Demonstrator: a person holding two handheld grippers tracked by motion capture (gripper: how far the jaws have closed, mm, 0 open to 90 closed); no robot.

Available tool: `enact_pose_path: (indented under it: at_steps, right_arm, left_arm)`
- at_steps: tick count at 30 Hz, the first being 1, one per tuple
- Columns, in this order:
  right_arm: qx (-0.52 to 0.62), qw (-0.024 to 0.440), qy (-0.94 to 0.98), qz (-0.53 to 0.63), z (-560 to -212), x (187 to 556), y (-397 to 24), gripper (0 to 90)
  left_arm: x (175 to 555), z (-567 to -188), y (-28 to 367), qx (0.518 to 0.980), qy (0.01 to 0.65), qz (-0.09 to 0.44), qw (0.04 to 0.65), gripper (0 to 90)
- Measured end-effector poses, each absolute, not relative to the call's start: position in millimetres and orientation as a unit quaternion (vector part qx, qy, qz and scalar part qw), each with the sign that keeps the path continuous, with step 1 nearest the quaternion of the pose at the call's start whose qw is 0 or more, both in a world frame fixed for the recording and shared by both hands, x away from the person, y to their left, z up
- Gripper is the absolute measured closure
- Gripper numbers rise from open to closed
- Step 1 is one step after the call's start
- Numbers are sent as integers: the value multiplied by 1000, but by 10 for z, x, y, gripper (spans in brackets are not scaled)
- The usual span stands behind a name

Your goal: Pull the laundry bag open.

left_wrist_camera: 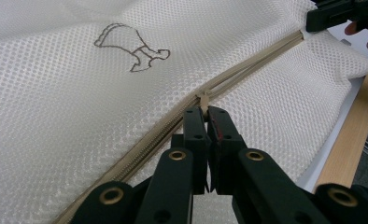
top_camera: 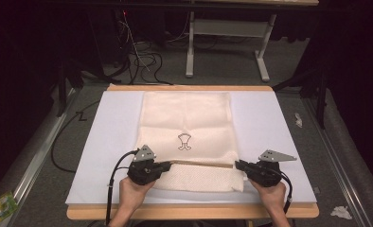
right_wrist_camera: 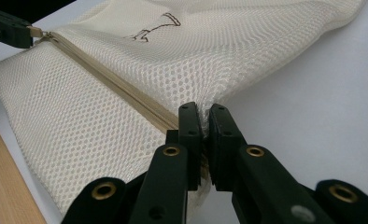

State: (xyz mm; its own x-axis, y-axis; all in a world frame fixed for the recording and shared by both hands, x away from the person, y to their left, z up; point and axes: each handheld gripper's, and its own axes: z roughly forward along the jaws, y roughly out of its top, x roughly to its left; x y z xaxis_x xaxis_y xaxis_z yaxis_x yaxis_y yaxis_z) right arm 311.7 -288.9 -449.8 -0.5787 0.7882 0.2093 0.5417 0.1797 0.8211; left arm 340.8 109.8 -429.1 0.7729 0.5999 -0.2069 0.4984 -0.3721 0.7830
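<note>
Two black two-jaw grippers pinch a cream mesh zippered bag (top_camera: 187, 125) lying flat on the white table pad (top_camera: 260, 118): left gripper (left_wrist_camera: 205, 111) clamps the beige zipper pull (left_wrist_camera: 203, 99); right gripper (right_wrist_camera: 203, 112) clamps the bag's edge at the zipper's end.

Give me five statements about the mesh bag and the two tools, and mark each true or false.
1. The left tool is clamped on the zipper pull. True.
2. The right tool stands open above the bag. False: it is shut on the mesh bag at its edge, by the zipper's end.
3. The bag lies on a white mat. True.
4. The bag is black. False: it is cream.
5. A small outline drawing marks the bag. True.
</note>
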Motion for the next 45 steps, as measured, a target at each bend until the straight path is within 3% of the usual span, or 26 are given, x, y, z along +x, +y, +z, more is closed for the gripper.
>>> enact_pose_path:
  at_steps: [45]
  right_arm:
    - [435, 127, 754, 476, -4496, 3127, -2874, 863]
  left_arm:
    - [3369, -4308, 1289, 820, 342, 55, 455, 875]
